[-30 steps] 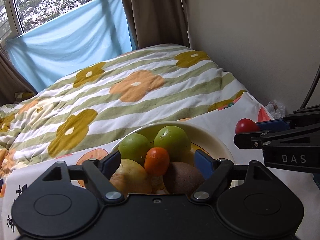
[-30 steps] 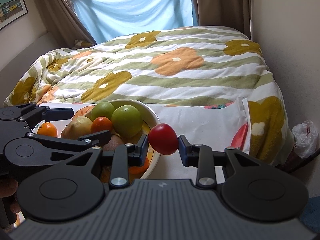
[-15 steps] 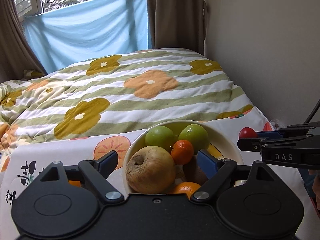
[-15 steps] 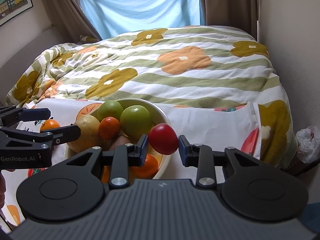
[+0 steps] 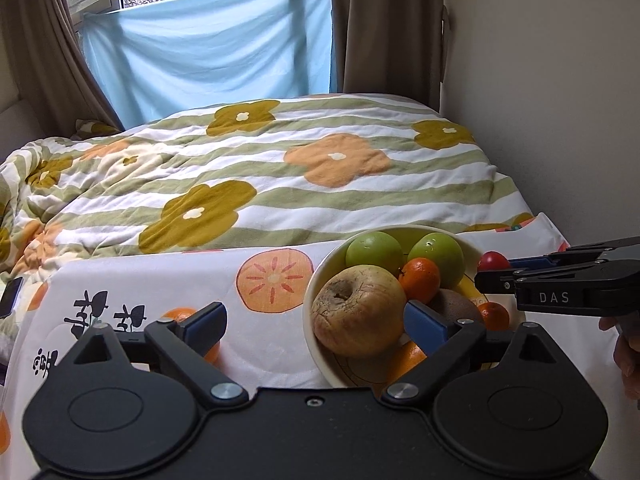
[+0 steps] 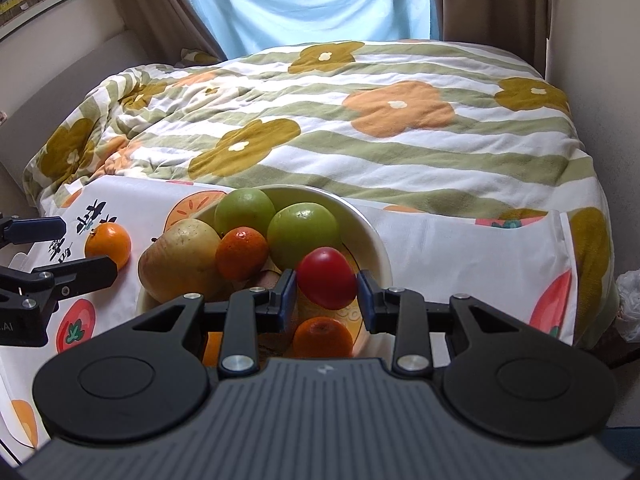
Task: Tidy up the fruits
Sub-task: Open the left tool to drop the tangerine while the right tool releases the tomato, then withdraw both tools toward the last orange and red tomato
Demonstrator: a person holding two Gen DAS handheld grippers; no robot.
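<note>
The right gripper point(image 6: 327, 301) clamps a red tomato point(image 6: 326, 277) between its pads, over the bowl point(image 6: 374, 248) of fruit – the left gripper point(image 5: 316, 322) gapes wide, empty, a loose orange point(image 6: 108, 243) just beyond its left finger.

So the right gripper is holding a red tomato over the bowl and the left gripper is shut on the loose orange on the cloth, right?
Not quite. The left gripper is open, holding nothing; the left wrist view shows the loose orange beside one finger. The right gripper does hold the red tomato over the bowl.
</note>
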